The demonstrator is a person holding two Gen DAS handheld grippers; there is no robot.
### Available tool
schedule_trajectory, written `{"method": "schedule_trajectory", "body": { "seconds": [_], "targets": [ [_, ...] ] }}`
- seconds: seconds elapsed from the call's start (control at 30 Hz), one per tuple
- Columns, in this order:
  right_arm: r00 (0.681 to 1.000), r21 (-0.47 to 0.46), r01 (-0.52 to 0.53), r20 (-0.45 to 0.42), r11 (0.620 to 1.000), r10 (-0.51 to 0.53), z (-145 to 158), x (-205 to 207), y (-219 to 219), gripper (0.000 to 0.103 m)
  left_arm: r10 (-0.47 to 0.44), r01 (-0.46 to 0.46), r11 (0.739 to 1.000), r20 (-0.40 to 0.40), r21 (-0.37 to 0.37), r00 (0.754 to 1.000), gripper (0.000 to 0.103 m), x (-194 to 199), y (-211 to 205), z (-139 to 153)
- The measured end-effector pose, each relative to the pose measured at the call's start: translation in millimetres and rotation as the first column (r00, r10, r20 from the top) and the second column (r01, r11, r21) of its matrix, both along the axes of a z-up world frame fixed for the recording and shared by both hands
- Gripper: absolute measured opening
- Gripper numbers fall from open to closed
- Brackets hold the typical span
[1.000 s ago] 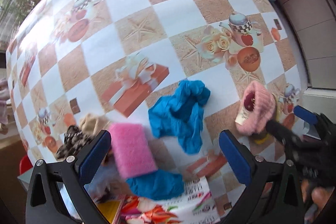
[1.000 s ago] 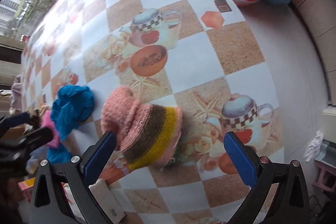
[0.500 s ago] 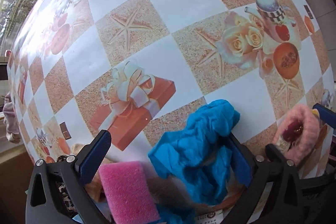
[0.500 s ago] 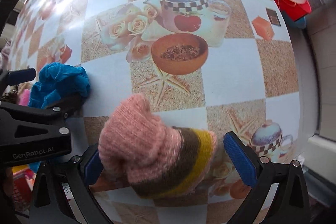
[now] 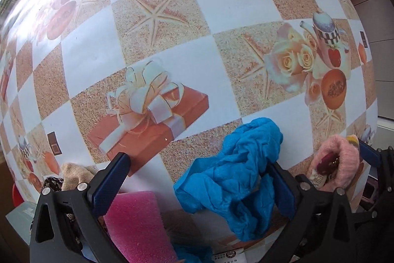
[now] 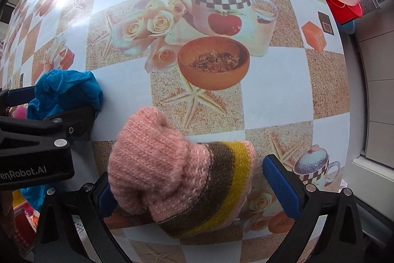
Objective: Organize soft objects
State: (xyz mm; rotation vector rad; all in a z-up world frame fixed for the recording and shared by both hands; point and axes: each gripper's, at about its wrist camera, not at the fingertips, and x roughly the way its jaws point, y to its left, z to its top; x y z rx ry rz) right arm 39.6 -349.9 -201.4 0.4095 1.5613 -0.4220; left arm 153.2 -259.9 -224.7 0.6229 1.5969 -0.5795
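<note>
Left gripper (image 5: 194,179): jaws wide, holding nothing — crumpled blue cloth (image 5: 236,174) lies between them against the right finger, set for a pinch.
Right gripper (image 6: 197,184): jaws wide, unclosed around the pink knitted hat with brown and yellow stripes (image 6: 179,174) on the checked tablecloth (image 6: 283,102).
Crowding: pink foam sponge (image 5: 138,226) just beside the cloth — could get caught.

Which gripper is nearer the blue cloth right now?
Left. The left gripper has its open jaws around the blue cloth. The right gripper is off to the cloth's right, straddling the knit hat.
</note>
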Motion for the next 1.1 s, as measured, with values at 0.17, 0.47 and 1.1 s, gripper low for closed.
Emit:
{"method": "schedule_trajectory", "body": {
  "seconds": [0.17, 0.47, 1.1],
  "targets": [
    [1.000, -0.003, 0.008, 0.003, 1.000, -0.008, -1, -1, 4, 0.103, 0.011, -0.011, 1.000, 0.003, 0.000, 1.000, 0.103, -6, 5, 2],
    [0.997, -0.037, -0.063, 0.034, 0.997, 0.064, 19, -8, 16, 0.062, -0.068, 0.068, 0.997, 0.020, -0.029, 0.998, 0.031, -42, 4, 28],
    [0.983, 0.169, 0.086, 0.147, 0.982, -0.112, 72, -61, 4, 0.047, -0.024, 0.034, 0.986, 0.063, -0.164, 0.998, 0.019, -87, 60, 113]
  ]
}}
